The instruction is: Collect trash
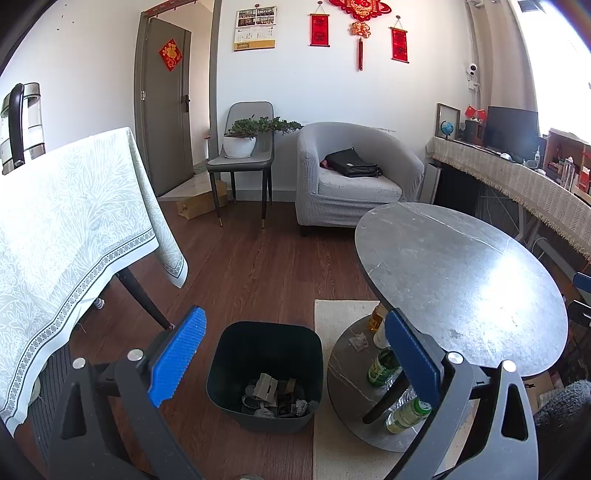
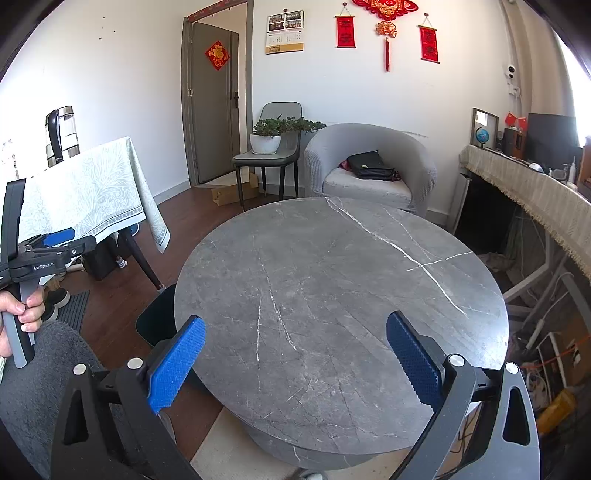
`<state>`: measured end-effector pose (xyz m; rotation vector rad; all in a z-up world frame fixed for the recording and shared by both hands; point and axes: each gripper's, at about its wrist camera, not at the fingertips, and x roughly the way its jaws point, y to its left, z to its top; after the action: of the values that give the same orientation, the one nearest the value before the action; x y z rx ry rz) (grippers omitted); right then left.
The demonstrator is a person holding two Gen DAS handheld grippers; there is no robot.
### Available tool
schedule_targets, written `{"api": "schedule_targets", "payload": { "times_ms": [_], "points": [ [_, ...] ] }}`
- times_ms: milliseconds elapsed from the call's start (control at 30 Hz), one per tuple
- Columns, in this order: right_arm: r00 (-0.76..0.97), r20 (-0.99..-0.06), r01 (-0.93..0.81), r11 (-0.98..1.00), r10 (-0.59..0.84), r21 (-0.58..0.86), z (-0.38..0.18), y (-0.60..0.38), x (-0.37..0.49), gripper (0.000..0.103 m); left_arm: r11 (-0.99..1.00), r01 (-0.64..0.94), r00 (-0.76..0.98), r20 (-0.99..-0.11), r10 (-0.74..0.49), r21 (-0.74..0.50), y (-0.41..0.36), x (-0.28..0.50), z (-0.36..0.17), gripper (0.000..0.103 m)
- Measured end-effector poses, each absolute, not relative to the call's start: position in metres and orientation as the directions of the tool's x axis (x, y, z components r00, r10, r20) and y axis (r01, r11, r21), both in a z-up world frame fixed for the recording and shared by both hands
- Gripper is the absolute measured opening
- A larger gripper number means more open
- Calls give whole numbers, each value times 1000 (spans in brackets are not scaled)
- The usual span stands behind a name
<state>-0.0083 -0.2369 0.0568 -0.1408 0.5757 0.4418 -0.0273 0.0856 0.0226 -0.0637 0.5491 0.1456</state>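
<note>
While L tongs [image 1: 295, 354] gape wide w/ nothing over bin [image 1: 266, 373], R tongs [image 2: 295, 354] likewise over table [image 2: 332, 277].

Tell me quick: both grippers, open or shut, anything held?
Left gripper: open, holding nothing, above the trash bin.
Right gripper: open, holding nothing, over the round table.

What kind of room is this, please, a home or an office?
Most likely a home living room: a grey armchair with a bag on it, a round marble coffee table, and red Chinese wall decorations.
</note>
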Motion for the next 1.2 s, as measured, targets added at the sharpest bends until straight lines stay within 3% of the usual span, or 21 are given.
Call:
{"api": "schedule_targets", "payload": {
  "times_ms": [1200],
  "points": [
    [746,-544,-445,895,385,25,59,-240,-8,99,988,-150,843,-525,112,-31,81,-29,22,99]
  ]
}}
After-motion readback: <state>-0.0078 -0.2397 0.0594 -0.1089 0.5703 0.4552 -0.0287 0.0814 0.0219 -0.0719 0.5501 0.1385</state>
